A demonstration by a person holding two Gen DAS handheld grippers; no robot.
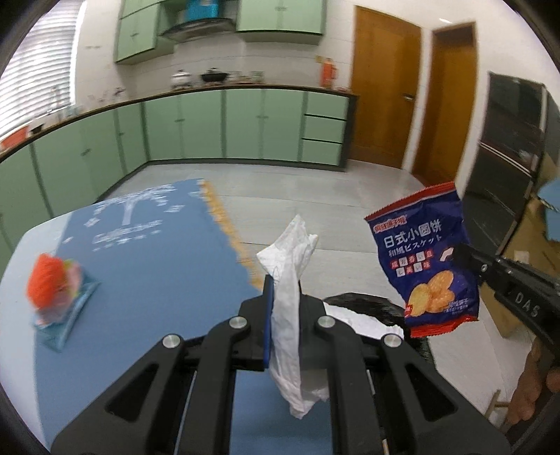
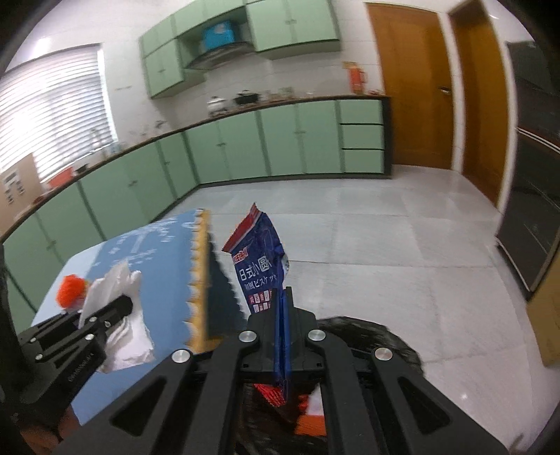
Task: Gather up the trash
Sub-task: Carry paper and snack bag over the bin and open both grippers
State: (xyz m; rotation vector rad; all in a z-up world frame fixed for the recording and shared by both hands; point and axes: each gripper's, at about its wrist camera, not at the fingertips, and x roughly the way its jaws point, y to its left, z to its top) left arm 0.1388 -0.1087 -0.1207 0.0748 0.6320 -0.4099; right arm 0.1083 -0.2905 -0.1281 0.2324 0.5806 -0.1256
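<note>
Between left gripper [image 1: 284,280] fingers — tissue [image 1: 290,297].

Kitchen interior. Green base cabinets [image 2: 245,147] under a dark counter [image 1: 224,89] run from 9 to 1 o'clock. Green wall cabinets [image 1: 280,15] flank a range hood [image 2: 218,56] at 12 o'clock. A window with blinds [image 2: 52,112] sits at 10 o'clock, brightly lit. Wooden doors [image 1: 383,91] stand at 2 o'clock. Pale tiled floor [image 2: 367,238].

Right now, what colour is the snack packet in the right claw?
Dark blue with red edges, white lettering and pictured golden biscuits: snack packet, clearest in the left wrist view.
</note>
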